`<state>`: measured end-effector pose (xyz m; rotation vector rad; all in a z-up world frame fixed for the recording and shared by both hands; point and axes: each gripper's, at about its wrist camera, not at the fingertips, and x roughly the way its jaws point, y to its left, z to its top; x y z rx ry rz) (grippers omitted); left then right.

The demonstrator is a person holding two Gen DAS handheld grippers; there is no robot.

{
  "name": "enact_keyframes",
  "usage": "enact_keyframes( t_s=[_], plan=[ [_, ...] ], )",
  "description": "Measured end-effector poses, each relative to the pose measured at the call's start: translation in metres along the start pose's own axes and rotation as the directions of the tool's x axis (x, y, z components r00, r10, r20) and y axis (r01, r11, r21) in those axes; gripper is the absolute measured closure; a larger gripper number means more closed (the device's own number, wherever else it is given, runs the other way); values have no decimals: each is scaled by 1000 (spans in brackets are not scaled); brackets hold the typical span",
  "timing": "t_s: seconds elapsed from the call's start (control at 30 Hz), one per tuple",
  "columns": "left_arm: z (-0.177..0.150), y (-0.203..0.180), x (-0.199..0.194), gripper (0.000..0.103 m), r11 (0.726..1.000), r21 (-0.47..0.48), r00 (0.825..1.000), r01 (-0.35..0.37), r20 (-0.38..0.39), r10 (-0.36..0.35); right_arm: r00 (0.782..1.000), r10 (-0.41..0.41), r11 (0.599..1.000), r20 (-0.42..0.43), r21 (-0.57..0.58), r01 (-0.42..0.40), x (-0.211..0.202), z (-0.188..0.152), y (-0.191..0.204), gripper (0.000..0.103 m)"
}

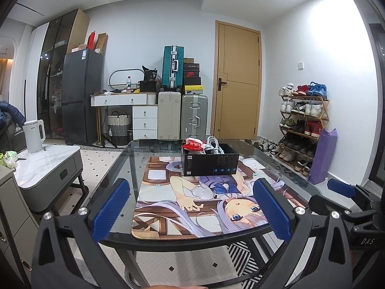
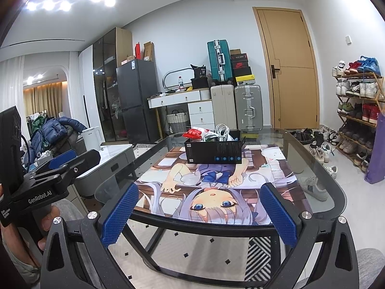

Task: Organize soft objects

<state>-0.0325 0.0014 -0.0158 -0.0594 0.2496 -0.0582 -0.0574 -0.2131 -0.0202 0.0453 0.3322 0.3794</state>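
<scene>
The black cardboard box near the far edge of the glass table hides most of the red packet and white cables inside it. Its label print is too small to read.

Glossy, smooth clear-glass tabletop under a matt printed cloth mat; matt black cardboard box; blue ribbed rubber pads

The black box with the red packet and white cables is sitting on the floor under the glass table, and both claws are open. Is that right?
Not quite. The black box sits on the picture mat atop the glass table, as the left wrist view shows. Both the left claw and right claw are open.
</scene>
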Motion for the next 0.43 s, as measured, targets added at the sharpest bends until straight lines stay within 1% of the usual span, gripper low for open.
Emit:
enact_keyframes(
  t_s=[0.2,0.43],
  plan=[
    [1,2,0,0,1000,-18,1000,1,-3,-1,1000,-2,1000,-2,3,2,0,0,0,1],
    [1,1,0,0,1000,-14,1000,3,-7,-3,1000,-4,1000,-3,3,4,-1,1,1,1]
  ],
)
